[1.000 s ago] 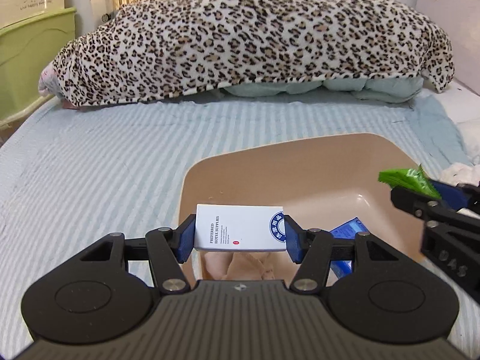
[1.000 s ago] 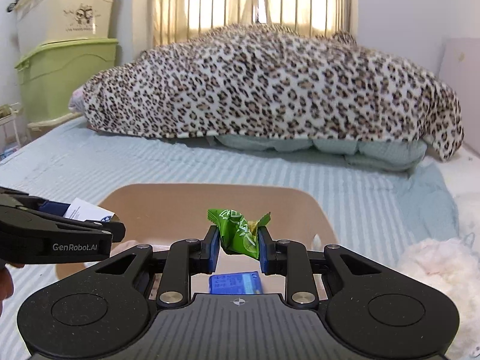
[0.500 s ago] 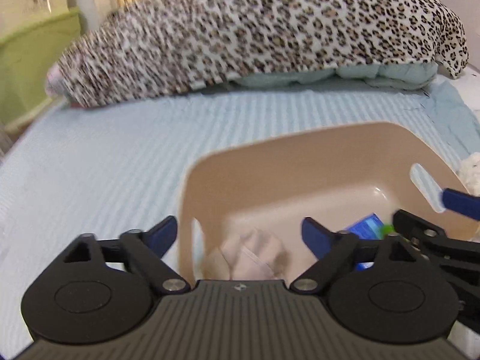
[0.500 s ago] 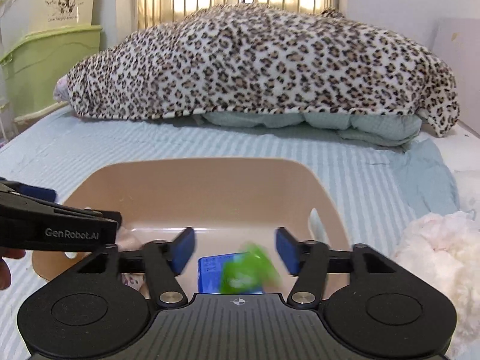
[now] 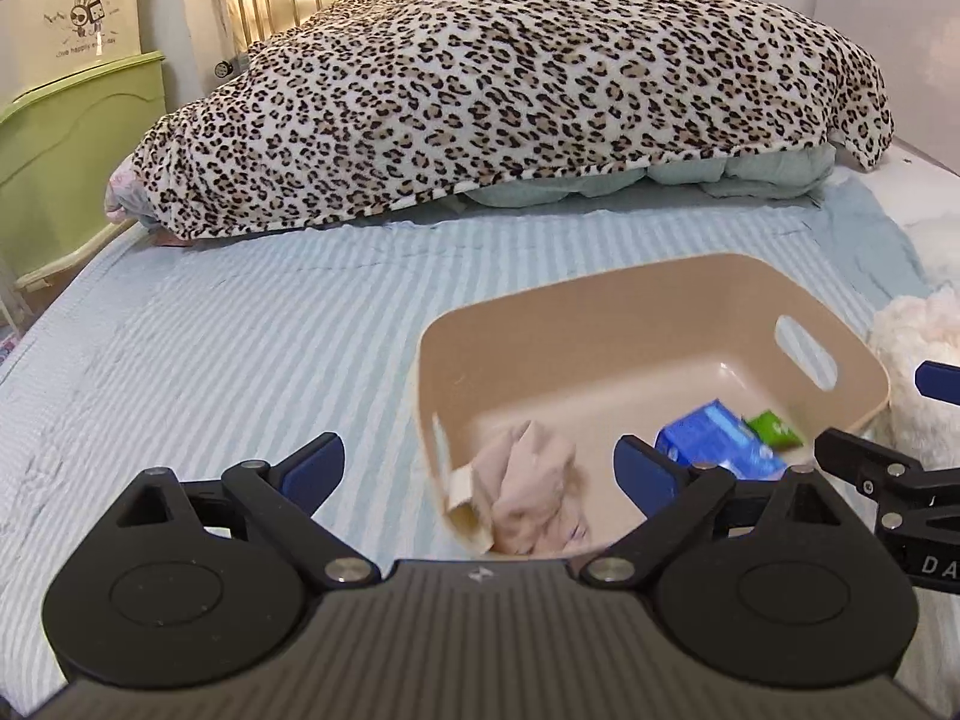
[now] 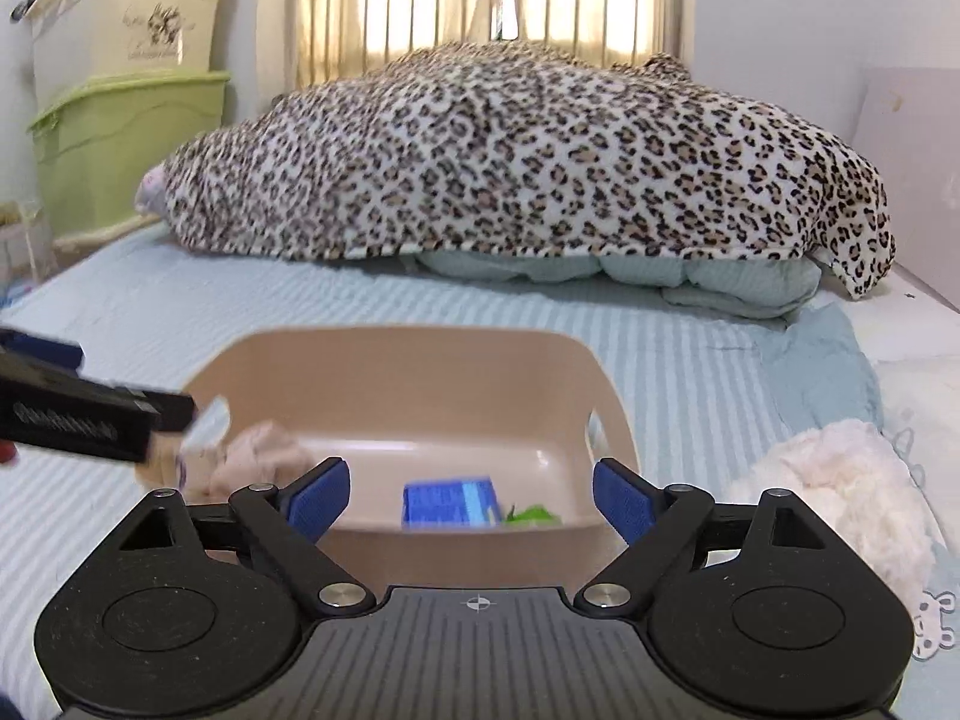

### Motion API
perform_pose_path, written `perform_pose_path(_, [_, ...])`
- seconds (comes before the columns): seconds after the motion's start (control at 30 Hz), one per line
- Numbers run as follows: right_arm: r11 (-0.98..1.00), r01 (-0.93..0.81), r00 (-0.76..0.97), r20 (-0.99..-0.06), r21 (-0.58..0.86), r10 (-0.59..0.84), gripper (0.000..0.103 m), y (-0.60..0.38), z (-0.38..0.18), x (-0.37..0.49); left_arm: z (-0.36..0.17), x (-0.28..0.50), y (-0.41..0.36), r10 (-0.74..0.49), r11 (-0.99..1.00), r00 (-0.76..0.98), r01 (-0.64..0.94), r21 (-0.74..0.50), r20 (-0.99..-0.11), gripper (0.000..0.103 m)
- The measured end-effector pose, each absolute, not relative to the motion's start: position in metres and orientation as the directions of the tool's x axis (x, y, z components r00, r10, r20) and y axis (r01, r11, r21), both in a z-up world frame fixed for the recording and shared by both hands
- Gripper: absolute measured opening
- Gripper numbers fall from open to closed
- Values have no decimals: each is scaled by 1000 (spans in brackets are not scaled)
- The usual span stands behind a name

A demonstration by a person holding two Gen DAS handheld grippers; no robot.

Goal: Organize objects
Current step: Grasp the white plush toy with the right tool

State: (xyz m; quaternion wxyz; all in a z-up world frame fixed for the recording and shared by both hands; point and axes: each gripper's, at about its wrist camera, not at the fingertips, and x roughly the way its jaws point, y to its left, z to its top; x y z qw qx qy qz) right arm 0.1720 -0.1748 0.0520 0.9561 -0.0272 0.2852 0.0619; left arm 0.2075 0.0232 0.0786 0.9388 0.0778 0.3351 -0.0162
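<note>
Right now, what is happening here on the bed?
A person with a gripper in each hand is sorting small things into a beige bin on the striped bedsheet. Both the left gripper and the right gripper are open and hold nothing. In the bin lie a blue packet, a green wrapper and a crumpled pinkish cloth.

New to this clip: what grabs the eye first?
The leopard blanket heaped across the far end of the bed. Nearer, a beige bin sits on the striped sheet, holding a pink cloth, a blue pack and a green wrapper. Both tools, left and right, hang open over it.
</note>
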Motion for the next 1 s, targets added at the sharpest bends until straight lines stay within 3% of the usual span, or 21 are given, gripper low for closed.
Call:
perform_pose_path(0.5, [982, -185, 719, -687, -49, 101, 90, -170, -13, 158, 18, 182, 38, -13, 984, 678, 141, 112, -735, 97])
perform_pose_path(0.83, [975, -218, 681, -721, -33, 127, 91, -166, -36, 164, -21, 188, 29, -33, 976, 628, 189, 112, -777, 97])
perform_pose_path(1.0, [979, -202, 677, -726, -23, 123, 97, -166, -43, 173, -32, 197, 20, -25, 976, 626, 186, 118, -780, 97])
